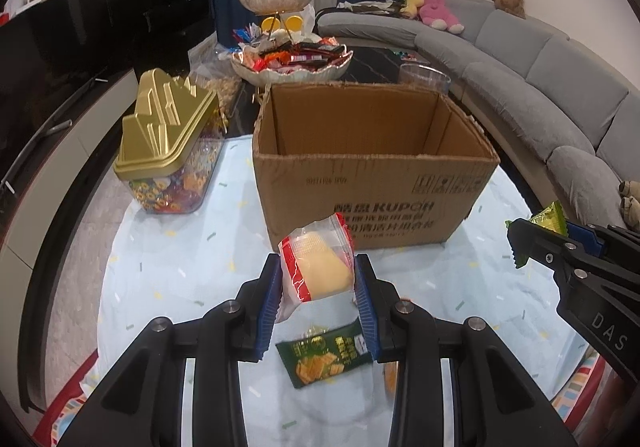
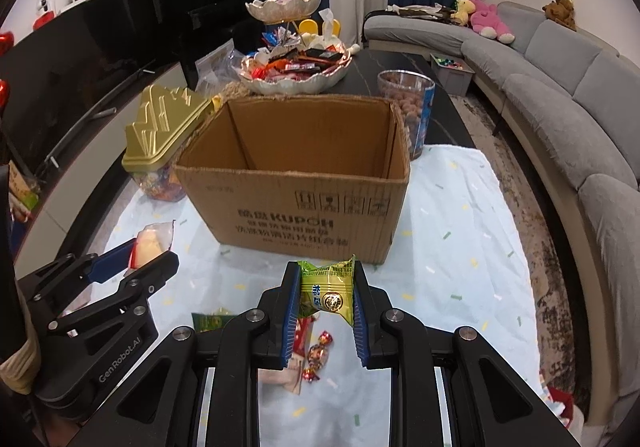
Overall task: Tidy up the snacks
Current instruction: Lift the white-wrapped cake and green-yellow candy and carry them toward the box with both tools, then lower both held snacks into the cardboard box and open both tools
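Observation:
An open cardboard box [image 1: 372, 183] [image 2: 296, 203] stands on the pale blue cloth, its inside bare as far as I see. My left gripper [image 1: 318, 279] [image 2: 154, 247] is shut on a clear-and-red packet with a yellow cake [image 1: 316, 271] [image 2: 150, 241], held above the cloth in front of the box. My right gripper [image 2: 327, 289] [image 1: 520, 243] is shut on a green snack packet [image 2: 330, 291] [image 1: 550, 219], also short of the box. A dark green cracker packet [image 1: 326, 359] lies on the cloth below the left gripper. Wrapped candies [image 2: 318, 355] lie under the right one.
A gold-lidded clear jar of candies [image 1: 168, 151] [image 2: 160, 143] stands left of the box. Behind it are a two-tier dish piled with sweets [image 1: 292, 63] [image 2: 296, 67] and a clear tub of nuts [image 2: 408, 107]. A grey sofa [image 2: 560, 99] runs along the right.

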The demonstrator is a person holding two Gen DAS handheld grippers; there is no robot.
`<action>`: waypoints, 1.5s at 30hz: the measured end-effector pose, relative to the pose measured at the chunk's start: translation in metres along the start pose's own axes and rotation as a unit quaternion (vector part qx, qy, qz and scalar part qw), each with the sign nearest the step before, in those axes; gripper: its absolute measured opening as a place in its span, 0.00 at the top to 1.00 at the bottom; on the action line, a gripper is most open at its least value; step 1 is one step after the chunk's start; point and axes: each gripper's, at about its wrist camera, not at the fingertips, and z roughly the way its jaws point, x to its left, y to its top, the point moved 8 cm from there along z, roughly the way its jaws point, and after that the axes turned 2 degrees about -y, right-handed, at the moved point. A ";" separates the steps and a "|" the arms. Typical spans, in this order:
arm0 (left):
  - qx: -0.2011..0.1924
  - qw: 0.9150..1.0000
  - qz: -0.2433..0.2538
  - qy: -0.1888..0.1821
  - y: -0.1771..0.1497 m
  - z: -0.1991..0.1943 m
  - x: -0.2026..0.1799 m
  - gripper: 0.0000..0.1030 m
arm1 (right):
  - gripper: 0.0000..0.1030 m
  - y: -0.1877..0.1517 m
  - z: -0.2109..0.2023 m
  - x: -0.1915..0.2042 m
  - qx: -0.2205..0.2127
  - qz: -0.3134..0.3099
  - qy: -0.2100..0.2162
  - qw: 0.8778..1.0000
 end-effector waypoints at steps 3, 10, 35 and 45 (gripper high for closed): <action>-0.003 1.000 0.001 0.001 0.009 0.001 0.001 0.65 | 0.76 0.007 0.000 -0.001 -0.004 0.000 -0.001 1.000; -0.011 1.000 0.004 -0.001 0.029 0.004 0.000 0.65 | 0.76 0.028 0.002 -0.008 -0.017 0.005 -0.004 1.000; -0.029 1.000 0.004 -0.003 0.090 0.027 0.010 0.65 | 0.76 0.087 0.022 -0.006 -0.044 -0.001 -0.005 0.999; -0.027 1.000 0.007 -0.003 0.105 0.042 0.011 0.65 | 0.76 0.101 0.036 -0.010 -0.042 0.000 -0.007 0.999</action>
